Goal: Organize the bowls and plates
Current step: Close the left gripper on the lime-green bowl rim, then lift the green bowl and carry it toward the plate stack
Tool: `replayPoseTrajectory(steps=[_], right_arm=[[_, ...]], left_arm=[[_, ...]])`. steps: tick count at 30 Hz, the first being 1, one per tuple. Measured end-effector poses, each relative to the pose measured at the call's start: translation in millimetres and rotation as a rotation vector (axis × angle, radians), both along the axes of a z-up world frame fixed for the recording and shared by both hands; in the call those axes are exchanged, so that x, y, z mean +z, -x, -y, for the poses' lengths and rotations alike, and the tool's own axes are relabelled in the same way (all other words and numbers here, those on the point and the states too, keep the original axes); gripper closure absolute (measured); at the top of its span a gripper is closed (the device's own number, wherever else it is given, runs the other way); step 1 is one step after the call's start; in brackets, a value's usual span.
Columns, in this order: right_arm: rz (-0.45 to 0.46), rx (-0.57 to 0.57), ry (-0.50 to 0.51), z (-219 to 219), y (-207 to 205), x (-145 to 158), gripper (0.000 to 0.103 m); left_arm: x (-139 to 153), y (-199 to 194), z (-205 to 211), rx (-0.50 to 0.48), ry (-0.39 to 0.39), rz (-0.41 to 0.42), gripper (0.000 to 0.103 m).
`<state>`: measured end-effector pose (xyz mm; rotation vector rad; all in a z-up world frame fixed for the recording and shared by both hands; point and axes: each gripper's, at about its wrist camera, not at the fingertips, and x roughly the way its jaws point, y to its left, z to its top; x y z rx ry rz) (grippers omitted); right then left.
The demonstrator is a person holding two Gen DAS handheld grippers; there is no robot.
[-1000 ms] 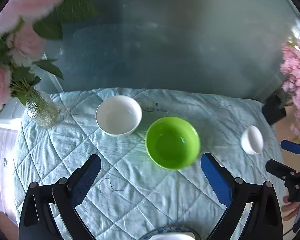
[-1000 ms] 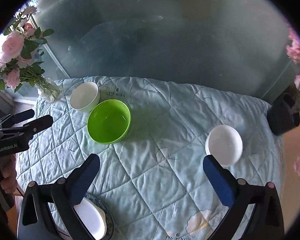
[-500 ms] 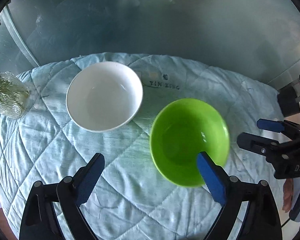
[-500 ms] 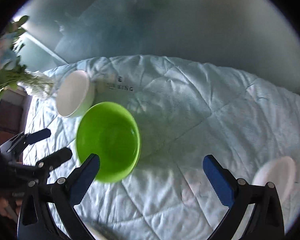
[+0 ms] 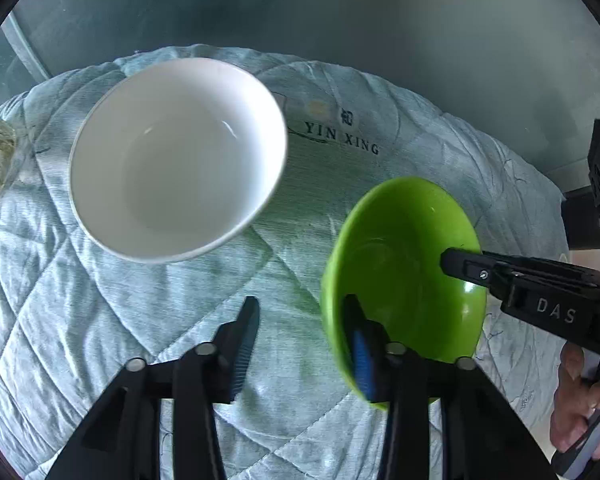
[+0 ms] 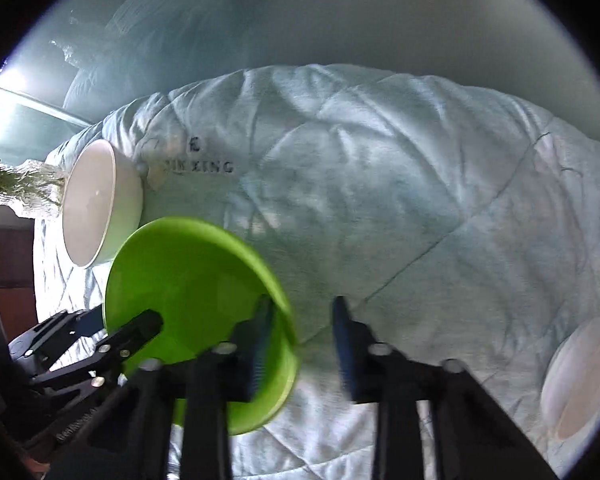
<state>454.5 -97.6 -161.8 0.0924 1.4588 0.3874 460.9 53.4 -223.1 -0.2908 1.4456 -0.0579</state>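
Showing only from right wrist: small white bowl (image 6: 580,376) beyond green bowl (image 6: 196,292).

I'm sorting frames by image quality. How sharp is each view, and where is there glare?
Left wrist view: sharp; the quilt lettering reads clearly, with small highlights inside the white bowl and green bowl. Right wrist view: soft and smeared, lettering blurred, window blown out at left, strong fisheye bending.

Black claw (image 5: 300,328), blue pads (image 5: 362,356), silver screws.
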Motion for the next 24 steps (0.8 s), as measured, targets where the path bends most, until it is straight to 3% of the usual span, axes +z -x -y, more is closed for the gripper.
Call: replayPoseTrajectory(steps=[1,4,15,24], right_arm=[[-0.004,0.004,-0.006,-3,1,0,0.092],[0.006,0.012,0.004,-9,4,1,0.093],[0.031,-0.009,0.01,-11,7,3,0.094],[0.158,-0.065,-0.014,25,63,75,0.095]], left_arm=[[-2,-1,2,-0.003,0.006,-0.003,0.08],[-6,-2,7,-0.02,0.018,-0.006,0.096],[7,6,14,-0.04,-0.01,0.028,0.097],[93,44,47,-0.109,-0.025,0.128,0.097]])
